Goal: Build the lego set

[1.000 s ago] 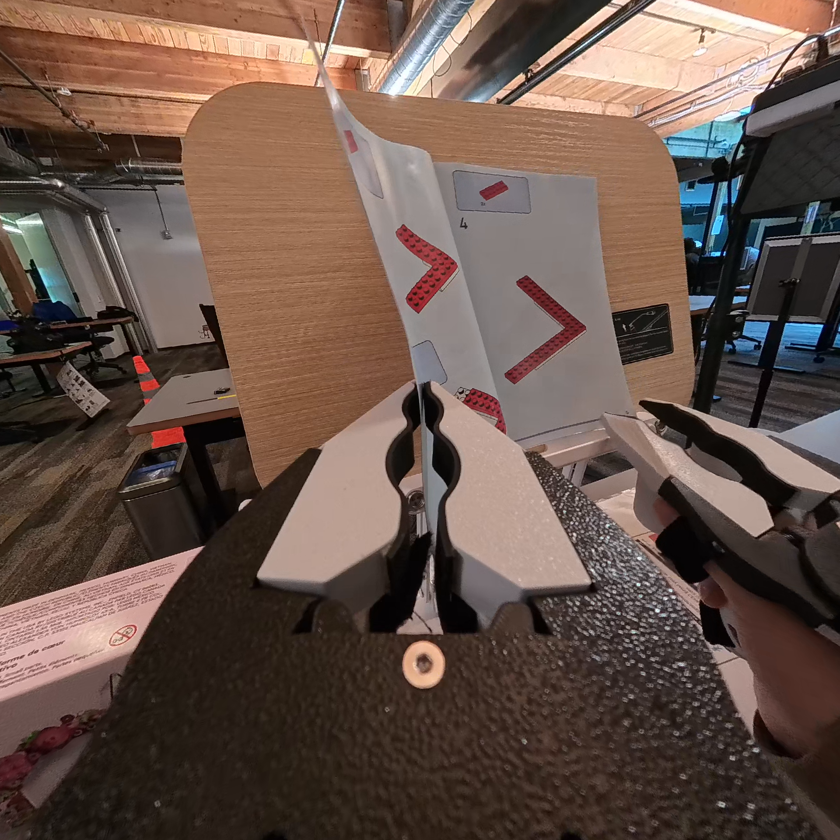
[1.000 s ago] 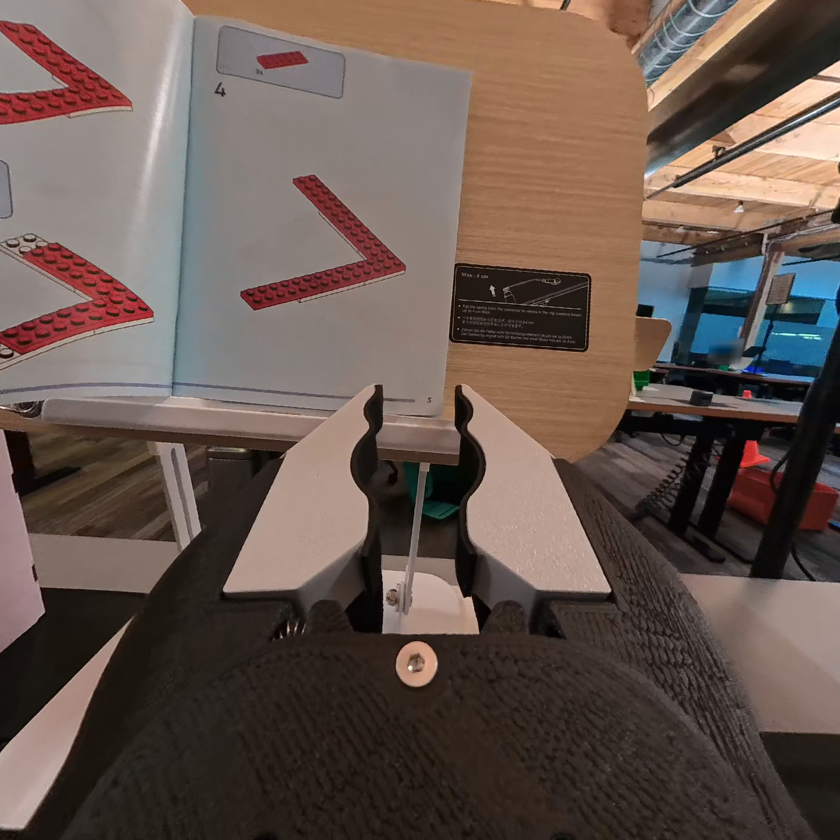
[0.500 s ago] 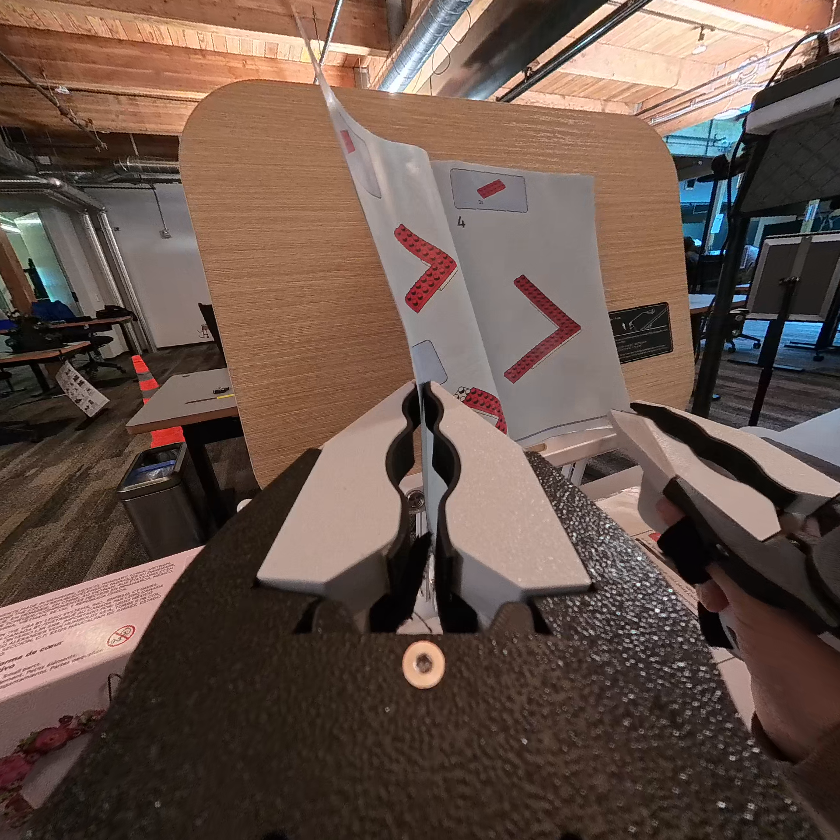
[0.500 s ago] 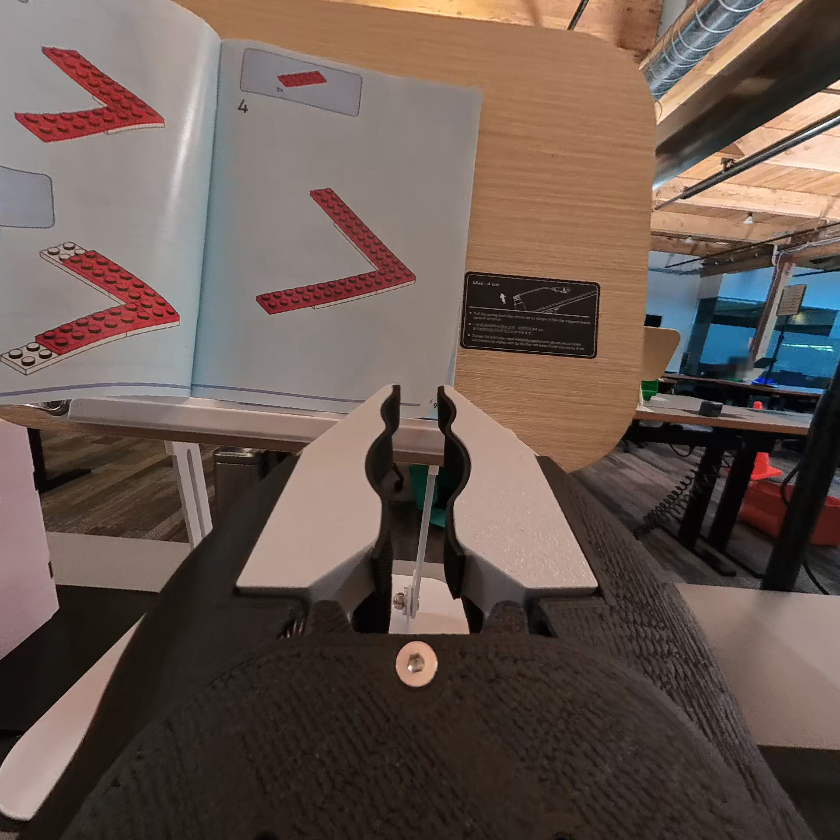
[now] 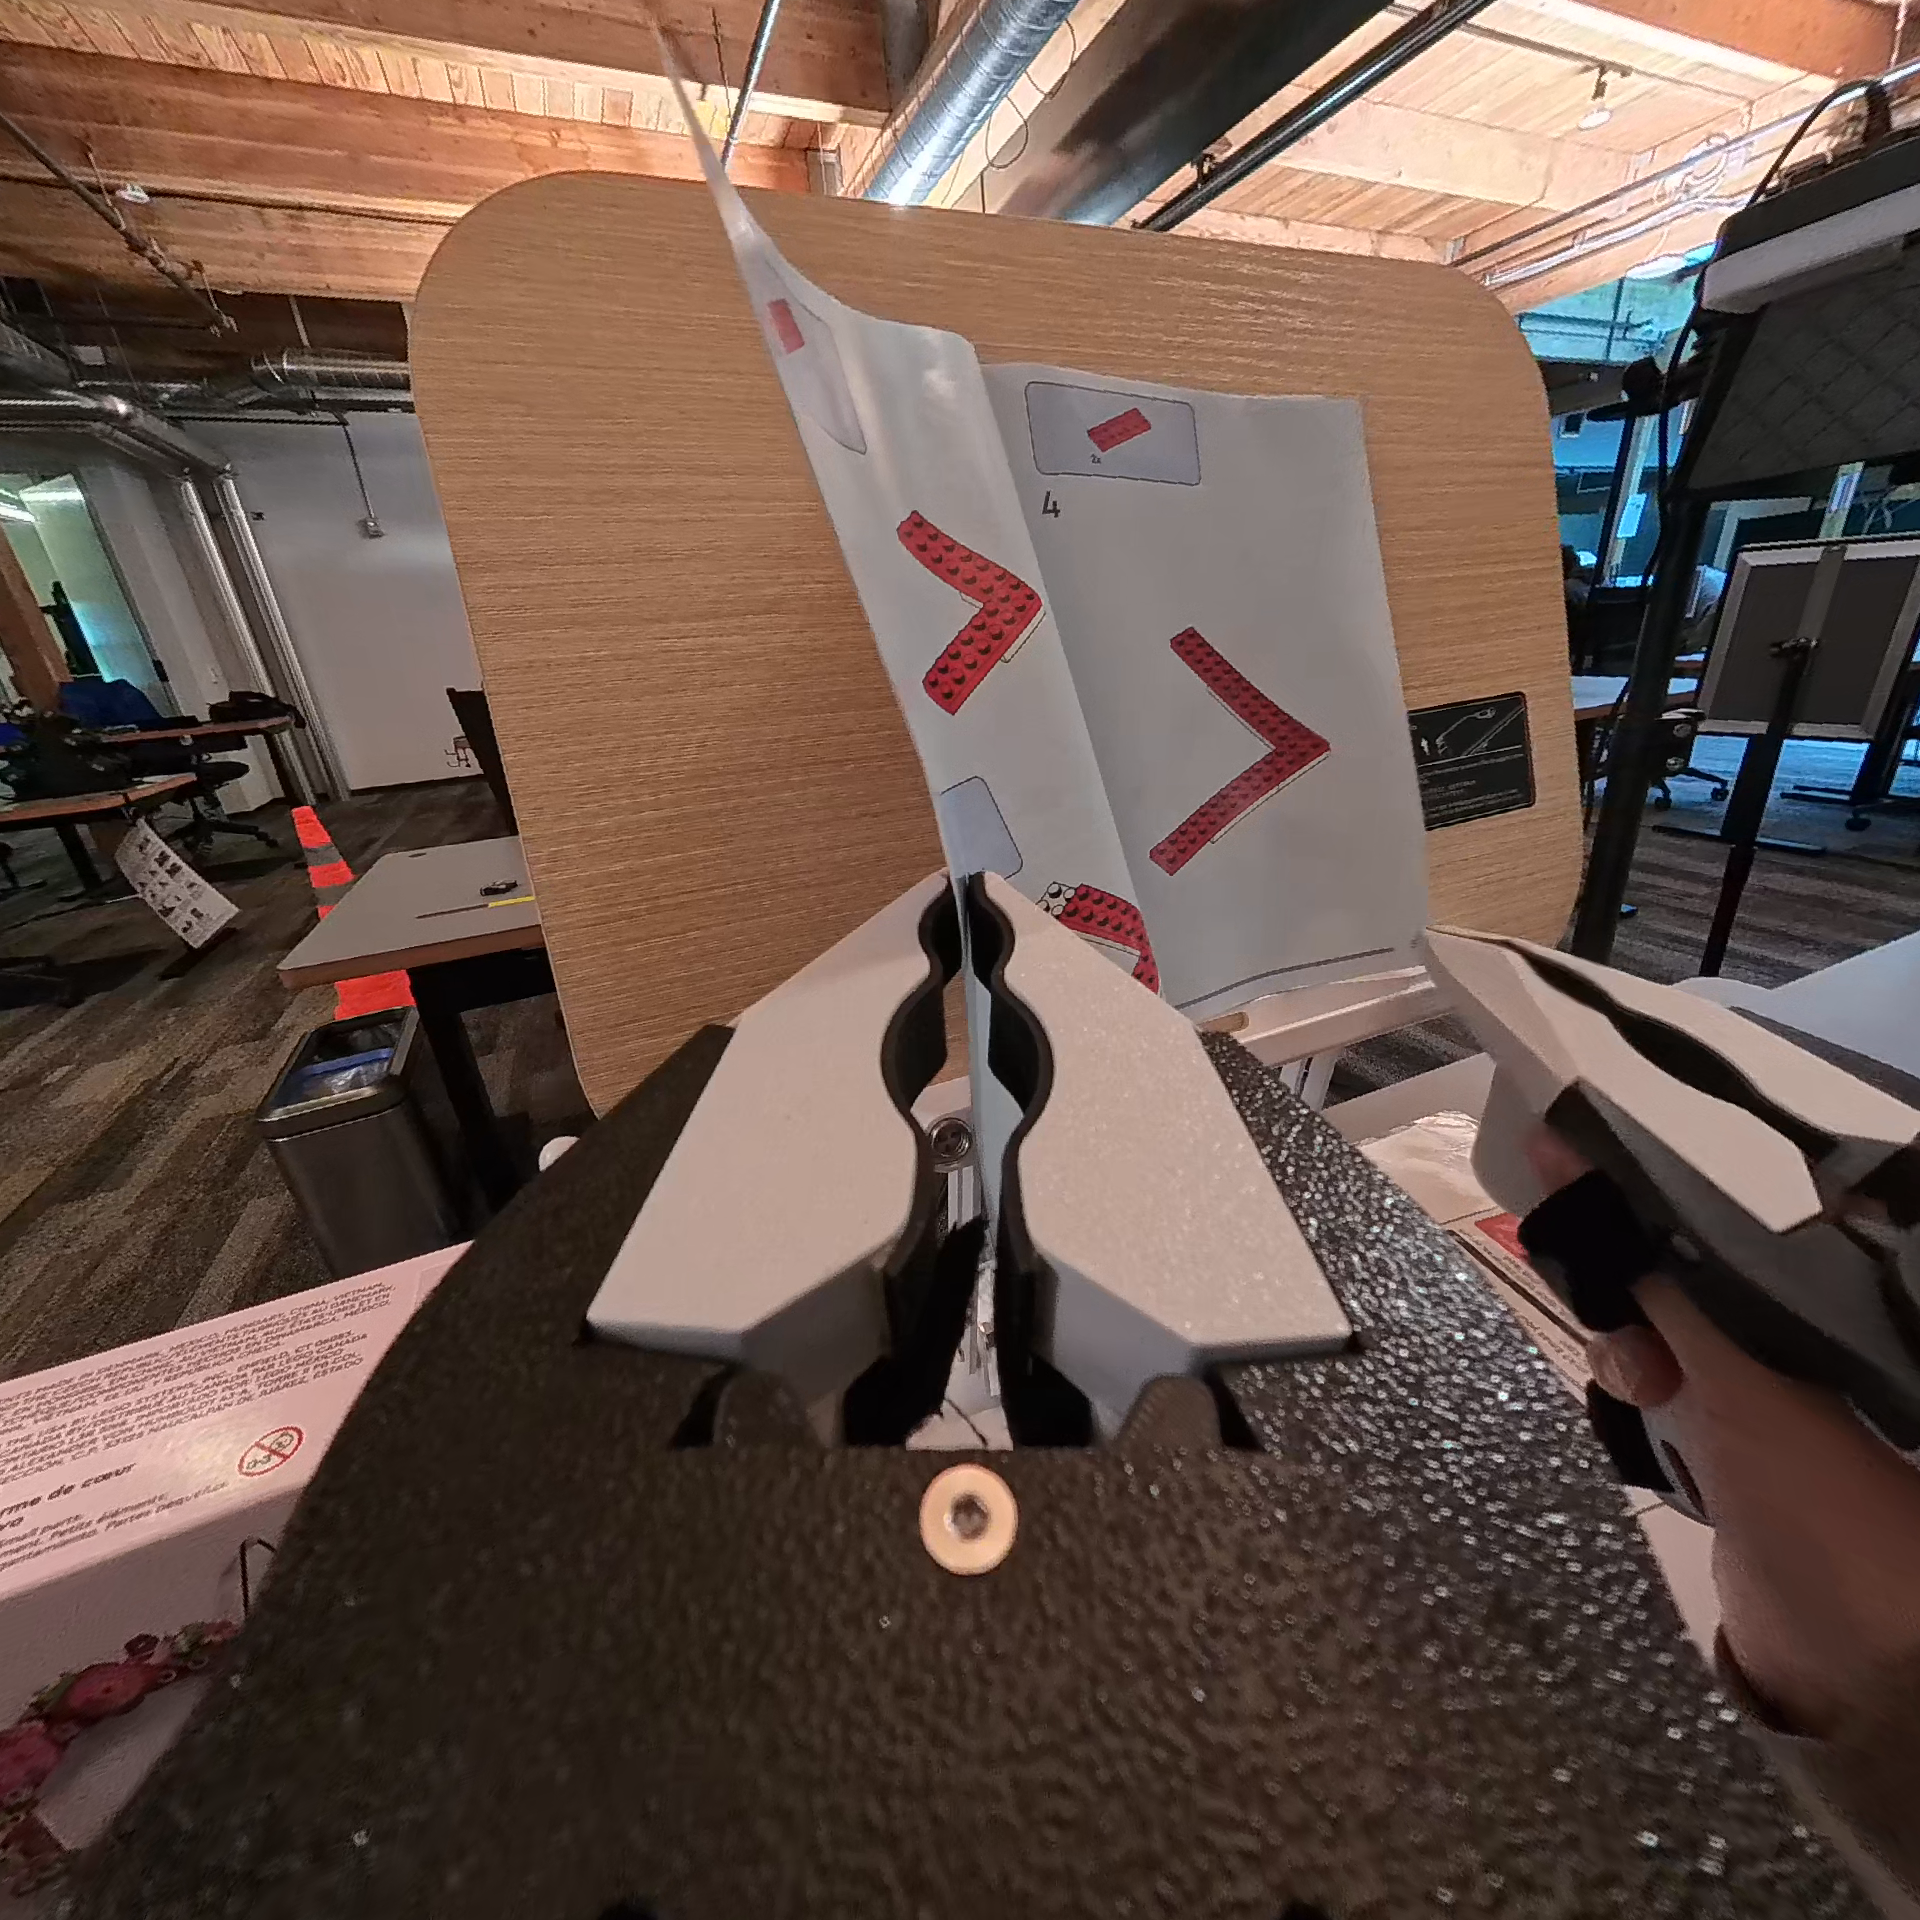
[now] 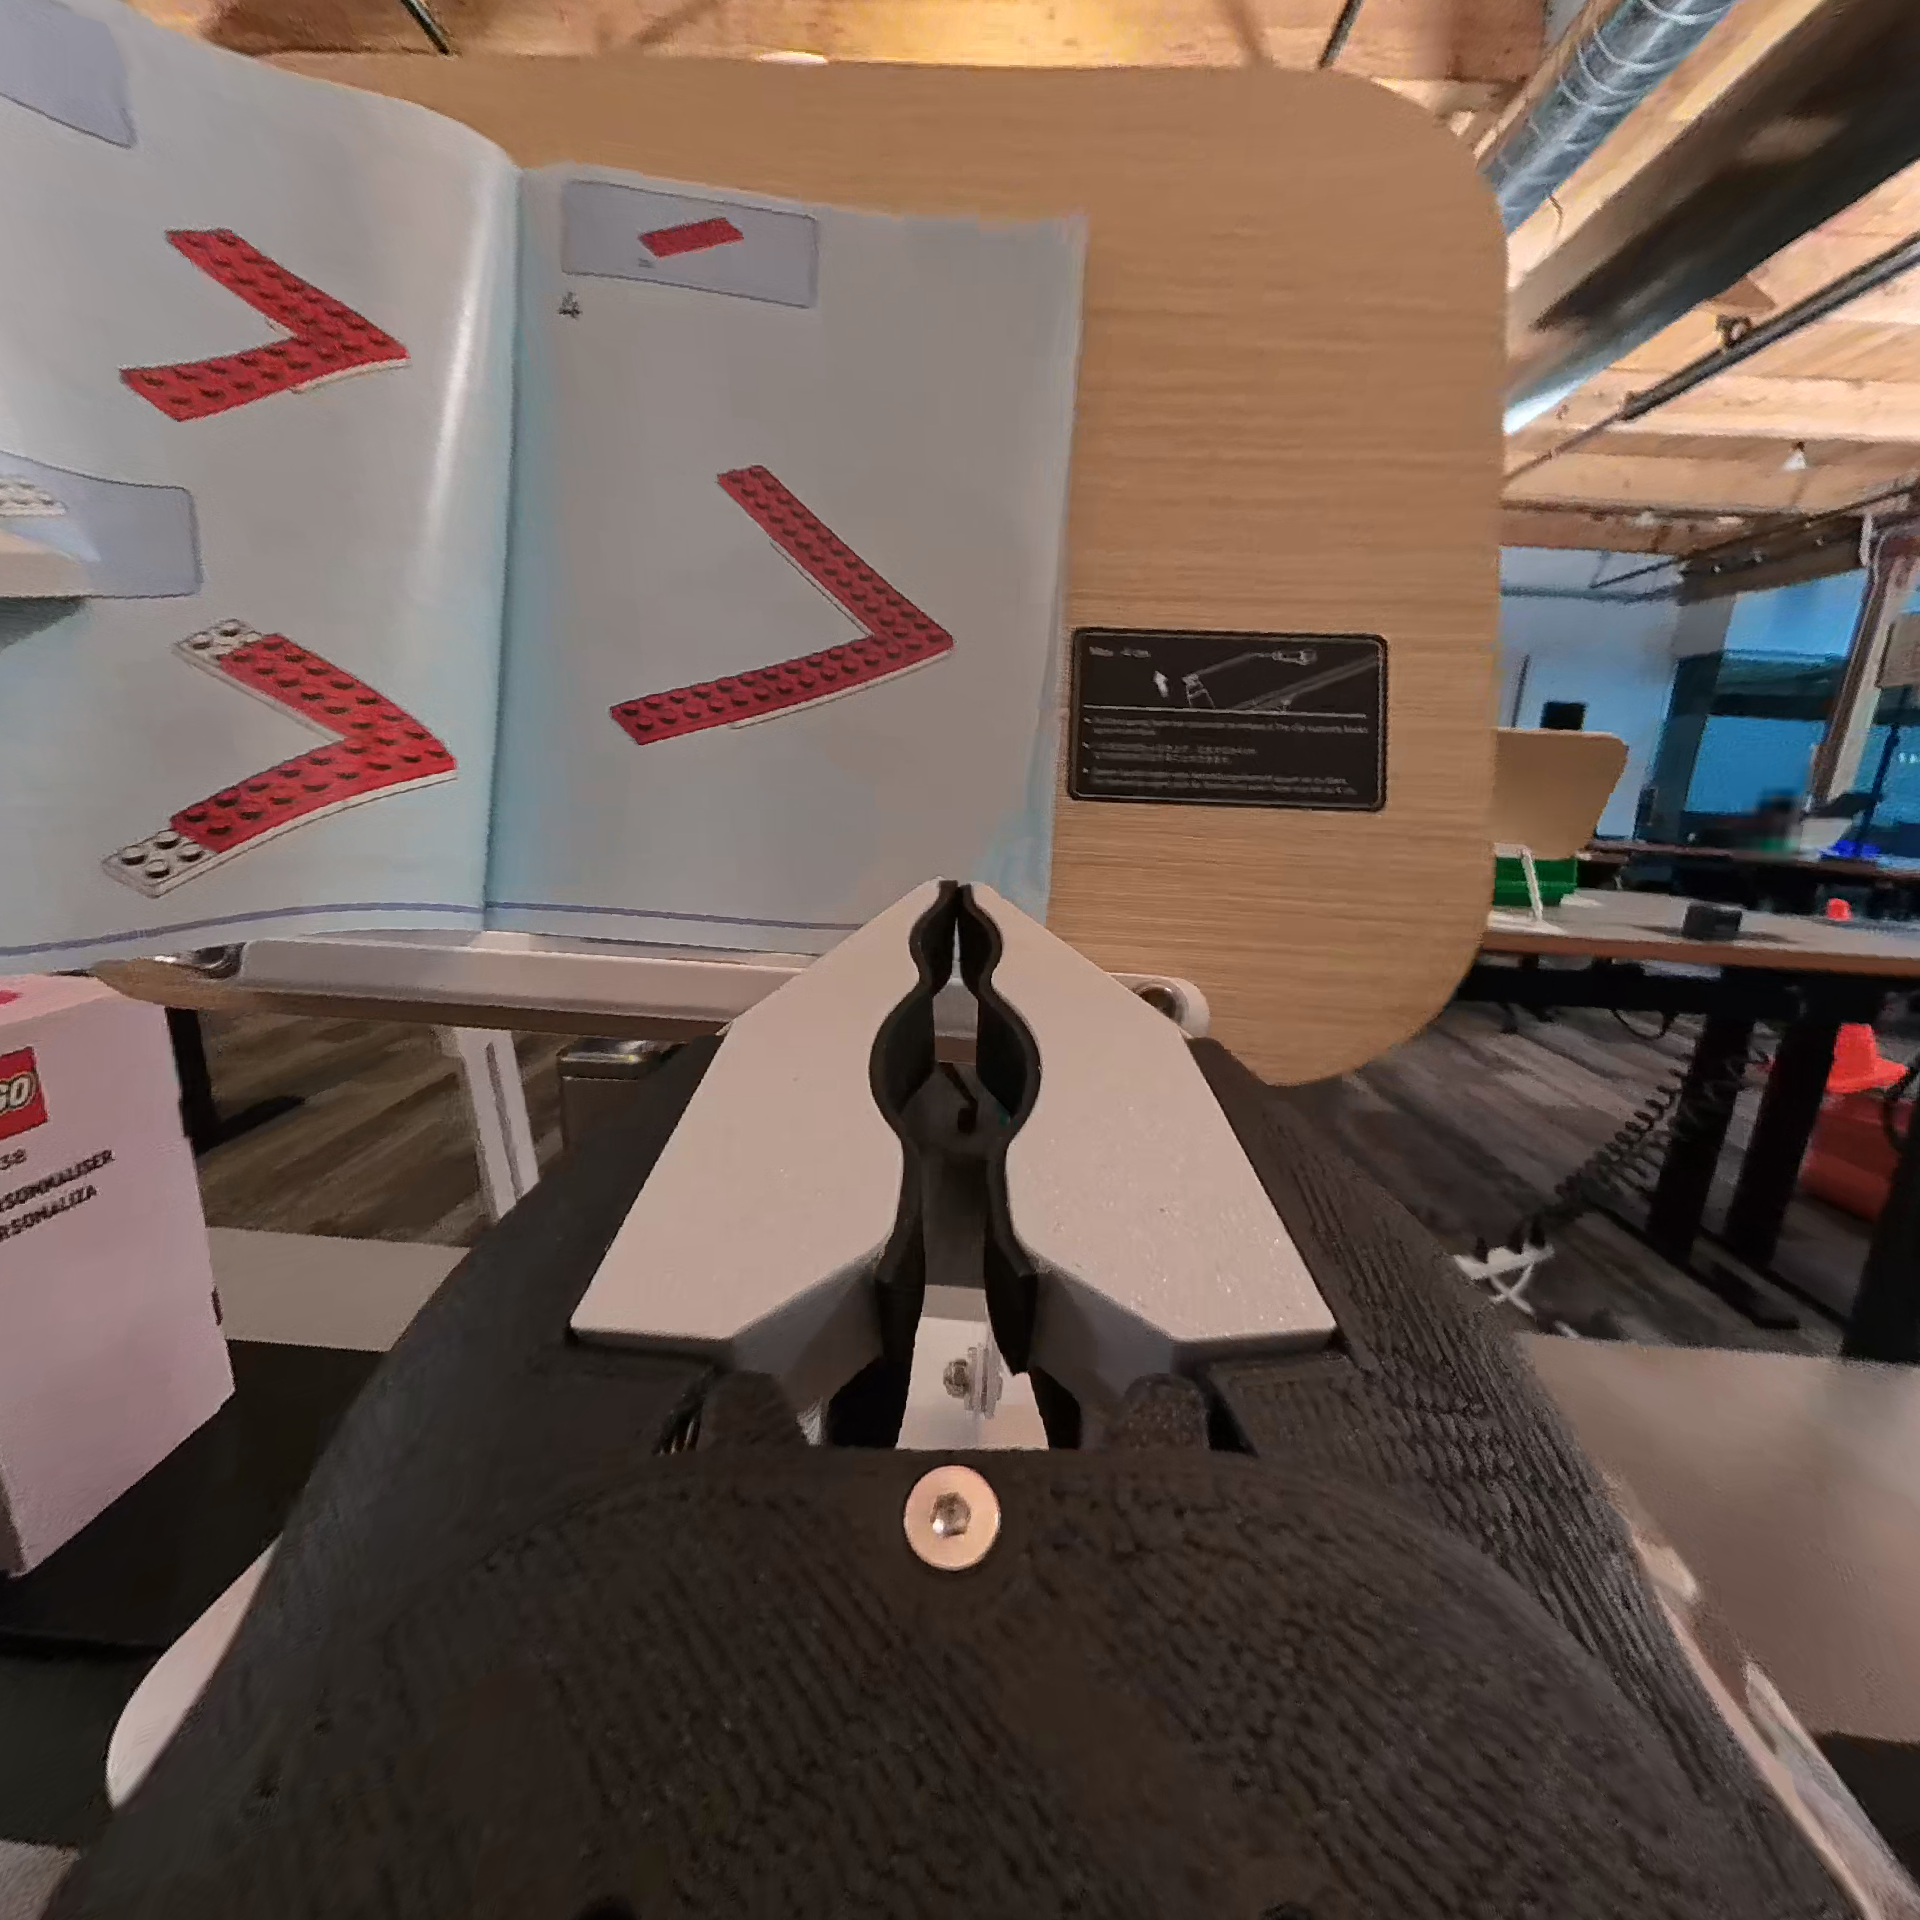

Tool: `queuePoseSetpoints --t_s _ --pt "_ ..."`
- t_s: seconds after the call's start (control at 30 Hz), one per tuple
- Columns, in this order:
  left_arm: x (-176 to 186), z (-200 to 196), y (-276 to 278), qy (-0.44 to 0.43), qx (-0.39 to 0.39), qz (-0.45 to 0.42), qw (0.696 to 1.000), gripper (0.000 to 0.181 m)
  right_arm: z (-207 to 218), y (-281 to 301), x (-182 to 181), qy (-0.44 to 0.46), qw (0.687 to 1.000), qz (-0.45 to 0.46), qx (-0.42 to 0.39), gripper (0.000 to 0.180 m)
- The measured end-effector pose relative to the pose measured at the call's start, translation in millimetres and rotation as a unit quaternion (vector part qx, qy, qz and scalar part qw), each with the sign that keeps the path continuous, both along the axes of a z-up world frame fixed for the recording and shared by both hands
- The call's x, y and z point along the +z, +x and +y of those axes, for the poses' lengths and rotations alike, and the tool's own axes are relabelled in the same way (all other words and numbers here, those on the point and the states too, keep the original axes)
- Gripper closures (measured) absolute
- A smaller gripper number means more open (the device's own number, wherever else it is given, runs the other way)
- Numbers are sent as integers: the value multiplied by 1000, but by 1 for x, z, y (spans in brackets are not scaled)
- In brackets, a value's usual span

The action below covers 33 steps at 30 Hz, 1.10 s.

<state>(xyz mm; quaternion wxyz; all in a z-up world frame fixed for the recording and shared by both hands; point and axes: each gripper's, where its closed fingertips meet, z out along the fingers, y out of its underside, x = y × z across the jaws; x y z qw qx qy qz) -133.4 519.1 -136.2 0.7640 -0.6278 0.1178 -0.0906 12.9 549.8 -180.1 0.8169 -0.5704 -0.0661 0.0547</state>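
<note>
The instruction booklet [image 5: 1226, 665] stands open on a tilted wooden board [image 5: 675, 623]. It shows red angled plates. My left gripper [image 5: 968, 883] is shut on the lower edge of the booklet's left page [image 5: 914, 499] and holds it lifted, edge-on to the camera. My right gripper [image 6: 953, 891] is shut, with its tips at the bottom edge of the right page [image 6: 790, 582] near its lower right corner. I cannot tell whether it pinches the paper. It also shows in the left wrist view [image 5: 1455, 951], held by a hand [image 5: 1766, 1538].
A white set box [image 5: 156, 1434] stands at the left, also in the right wrist view [image 6: 94, 1247]. The board has a white ledge [image 6: 468, 971] and a black label [image 6: 1226, 732]. A bin [image 5: 353, 1122] and desks stand behind. Spacing between my two grippers at the tips: around 15 centimeters. The black label [image 6: 1226, 732] is about 7 centimeters from my right fingertips and 20 centimeters from my left. It is also in sight in the left wrist view [image 5: 1468, 772].
My right gripper has closed from open and its tips now sit at the right page's lower corner. My left gripper still holds the lifted page.
</note>
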Motion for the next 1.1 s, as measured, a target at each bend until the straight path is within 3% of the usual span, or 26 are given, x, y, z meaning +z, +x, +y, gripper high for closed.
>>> queuePoseSetpoints --t_s 0.17,0.4,0.67,0.9,1.1 --pt "2 -5 11 -7 -60 -19 998 175 -11 -24 6 40 997 -64 16 180" --pt "2 -16 39 -34 -157 -19 987 122 -34 -65 13 110 978 -172 41 180" --pt "-7 -17 49 -38 -145 47 988 133 -53 -96 10 160 951 -256 64 180" --pt "-17 -7 40 -48 -89 88 991 181 -70 -124 1 207 915 -337 82 180" --pt "-13 -14 39 -50 -146 32 988 181 -79 -118 3 235 913 -319 98 180"
